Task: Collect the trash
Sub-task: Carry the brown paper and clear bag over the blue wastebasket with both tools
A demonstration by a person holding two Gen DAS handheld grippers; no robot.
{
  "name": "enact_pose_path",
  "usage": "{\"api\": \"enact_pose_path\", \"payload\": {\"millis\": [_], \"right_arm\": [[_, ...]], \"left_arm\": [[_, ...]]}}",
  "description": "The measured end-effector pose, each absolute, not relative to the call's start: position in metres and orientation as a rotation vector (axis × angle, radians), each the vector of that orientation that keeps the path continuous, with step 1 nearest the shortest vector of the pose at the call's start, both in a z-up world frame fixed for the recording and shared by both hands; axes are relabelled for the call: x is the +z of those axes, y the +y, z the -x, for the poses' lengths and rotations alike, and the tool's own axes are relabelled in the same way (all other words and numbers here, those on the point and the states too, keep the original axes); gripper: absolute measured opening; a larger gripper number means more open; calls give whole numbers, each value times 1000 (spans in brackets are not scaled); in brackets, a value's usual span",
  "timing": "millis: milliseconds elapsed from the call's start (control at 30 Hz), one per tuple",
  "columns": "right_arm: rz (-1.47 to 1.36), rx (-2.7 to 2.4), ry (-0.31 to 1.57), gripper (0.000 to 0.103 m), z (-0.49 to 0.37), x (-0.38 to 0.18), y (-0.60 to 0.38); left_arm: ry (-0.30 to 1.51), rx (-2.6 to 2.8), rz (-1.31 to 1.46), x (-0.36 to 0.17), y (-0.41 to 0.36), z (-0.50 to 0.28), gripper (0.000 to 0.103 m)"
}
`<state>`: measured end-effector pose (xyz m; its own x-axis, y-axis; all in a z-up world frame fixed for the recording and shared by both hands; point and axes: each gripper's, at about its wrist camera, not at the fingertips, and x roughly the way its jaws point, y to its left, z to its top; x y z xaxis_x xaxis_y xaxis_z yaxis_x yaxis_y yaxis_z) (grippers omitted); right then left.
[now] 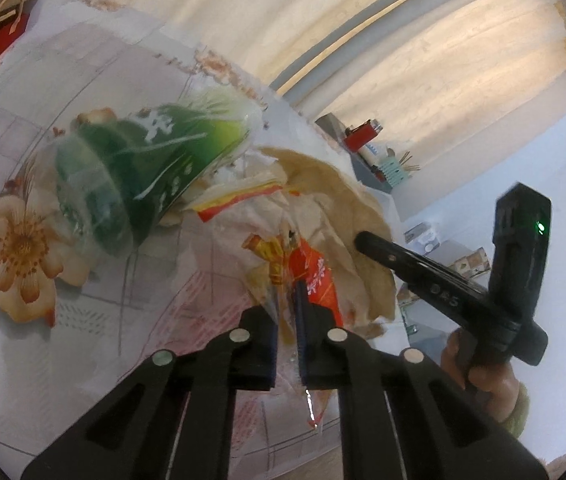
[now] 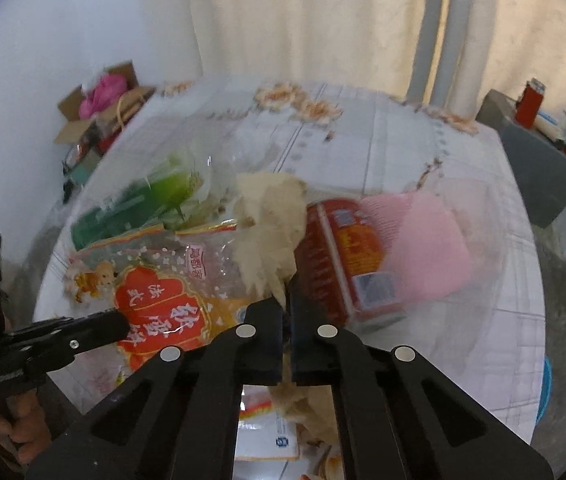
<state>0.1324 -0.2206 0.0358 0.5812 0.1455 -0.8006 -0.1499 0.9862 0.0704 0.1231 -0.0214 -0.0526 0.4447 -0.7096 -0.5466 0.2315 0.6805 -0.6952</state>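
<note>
Left claw (image 1: 287,312) clamps the red-orange snack wrapper (image 1: 315,280) amid the trash pile on the floral counter (image 1: 43,320); right claw (image 2: 287,308) pinches crumpled beige paper (image 2: 271,220) beside red box (image 2: 343,256) & green cup (image 1: 143,172)

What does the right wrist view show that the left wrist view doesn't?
Only the right wrist view shows the red can and the pink pad beside it. Only the left wrist view shows the big flower print on the tablecloth. Both show the green cup, the orange snack wrapper and the crumpled beige paper.
</note>
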Motion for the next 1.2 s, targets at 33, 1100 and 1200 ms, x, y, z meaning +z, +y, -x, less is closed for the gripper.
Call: {"api": "enact_pose_path", "payload": {"millis": [33, 1100, 1200], "right_arm": [[-15, 173, 914, 0, -128, 42, -225], [-606, -387, 573, 0, 102, 48, -547], [-691, -431, 617, 0, 98, 12, -588]], "left_arm": [[929, -627, 585, -49, -23, -125, 5], [968, -1141, 87, 23, -381, -85, 3], [1079, -1129, -32, -7, -455, -87, 3]]}}
